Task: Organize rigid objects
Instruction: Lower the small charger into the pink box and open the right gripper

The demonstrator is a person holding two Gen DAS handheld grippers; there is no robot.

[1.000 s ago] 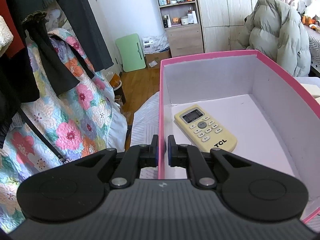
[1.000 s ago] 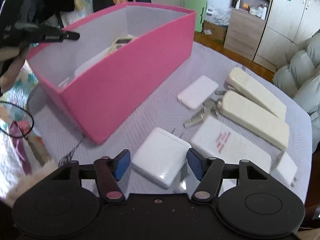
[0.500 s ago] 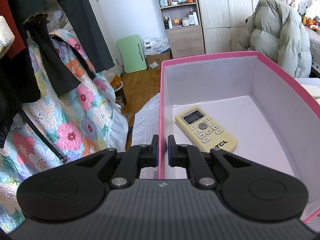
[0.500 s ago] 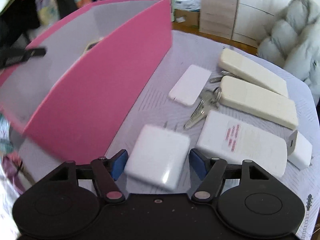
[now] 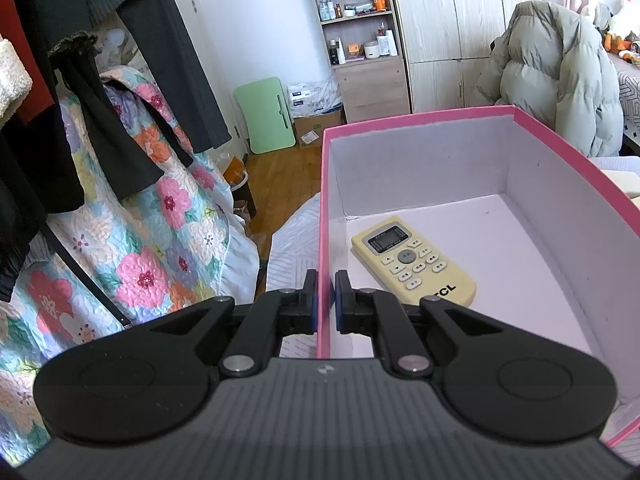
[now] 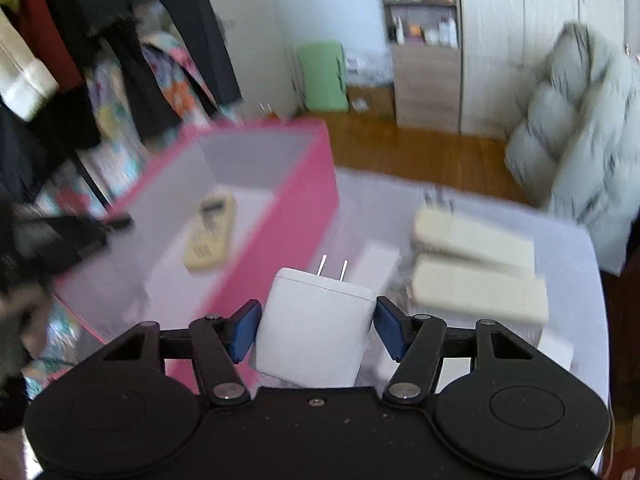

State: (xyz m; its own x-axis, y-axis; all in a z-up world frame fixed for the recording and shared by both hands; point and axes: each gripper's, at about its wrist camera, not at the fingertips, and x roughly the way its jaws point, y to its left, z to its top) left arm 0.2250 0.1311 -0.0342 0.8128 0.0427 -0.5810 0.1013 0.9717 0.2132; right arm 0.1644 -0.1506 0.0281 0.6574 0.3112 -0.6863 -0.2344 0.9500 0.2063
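Sitting between the right gripper (image 6: 316,330) pads, white charger (image 6: 316,332).

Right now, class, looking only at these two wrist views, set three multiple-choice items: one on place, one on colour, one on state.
1. Where is the yellow remote?
A. inside the pink box
B. on the floor
C. on the shelf

2. What colour is the charger?
A. black
B. white
C. green

3. What is the left gripper doing?
A. hanging open
B. holding the remote
C. clamping the box wall

A: it lies on the box floor.
B: its white body sits in the right gripper.
C: the fingers straddle the pink edge.
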